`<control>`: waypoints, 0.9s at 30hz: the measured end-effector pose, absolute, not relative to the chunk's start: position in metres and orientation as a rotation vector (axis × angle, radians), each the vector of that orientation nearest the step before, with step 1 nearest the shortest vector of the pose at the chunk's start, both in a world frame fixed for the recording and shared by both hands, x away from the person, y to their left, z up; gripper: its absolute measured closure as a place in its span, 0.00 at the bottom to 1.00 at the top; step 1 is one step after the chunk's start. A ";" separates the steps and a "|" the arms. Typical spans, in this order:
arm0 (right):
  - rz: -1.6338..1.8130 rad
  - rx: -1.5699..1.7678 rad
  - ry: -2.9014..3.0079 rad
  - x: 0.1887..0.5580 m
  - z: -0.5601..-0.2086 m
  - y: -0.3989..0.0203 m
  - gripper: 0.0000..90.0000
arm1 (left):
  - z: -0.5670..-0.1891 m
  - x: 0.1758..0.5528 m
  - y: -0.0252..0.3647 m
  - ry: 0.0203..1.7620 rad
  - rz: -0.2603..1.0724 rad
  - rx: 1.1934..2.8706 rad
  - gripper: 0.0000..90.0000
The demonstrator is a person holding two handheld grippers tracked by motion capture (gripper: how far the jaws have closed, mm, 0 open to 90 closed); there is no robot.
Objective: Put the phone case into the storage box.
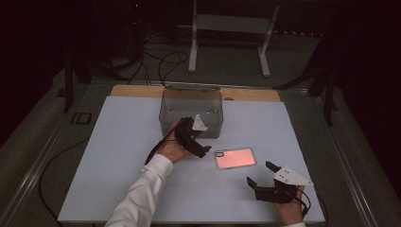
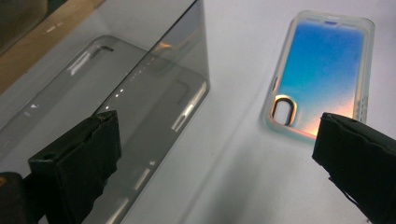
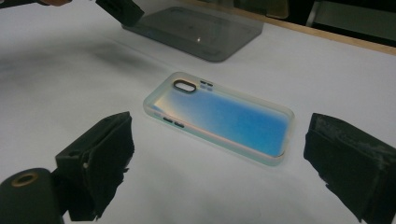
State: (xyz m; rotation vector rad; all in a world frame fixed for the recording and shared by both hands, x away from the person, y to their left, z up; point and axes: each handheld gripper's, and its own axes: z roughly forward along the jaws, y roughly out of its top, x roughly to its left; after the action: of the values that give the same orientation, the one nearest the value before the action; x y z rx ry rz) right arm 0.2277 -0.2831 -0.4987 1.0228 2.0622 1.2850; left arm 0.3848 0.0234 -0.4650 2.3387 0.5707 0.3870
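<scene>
case (image 1: 235,157) | we see it translucent, iridescent blue-pink | flat, open side up | table centre, near box (image 1: 191,112)

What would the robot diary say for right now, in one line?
left hand-held gripper: open, between box and phone case | right hand-held gripper: open, near case | case: flat on table, untouched

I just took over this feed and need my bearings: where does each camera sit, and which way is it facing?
High view: above the person's side, looking forward and down on the table; forearms, left gripper and right gripper show.
Left gripper view: rides the left gripper, looking between its open jaws at the clear box and phone case.
Right gripper view: rides the right gripper, jaws open, facing the phone case.
Shared: all three show the phone case and clear box.
</scene>
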 end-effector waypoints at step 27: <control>1.288 1.022 2.057 0.228 -0.499 -0.285 0.09 | -0.475 0.392 -0.023 0.485 0.301 2.420 0.02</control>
State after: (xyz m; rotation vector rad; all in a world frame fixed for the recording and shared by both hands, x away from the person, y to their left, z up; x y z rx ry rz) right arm 0.2280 -0.2852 -0.4986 1.0220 2.0574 1.2878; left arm 0.3921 -0.0235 -0.4750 2.4200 0.4852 0.3008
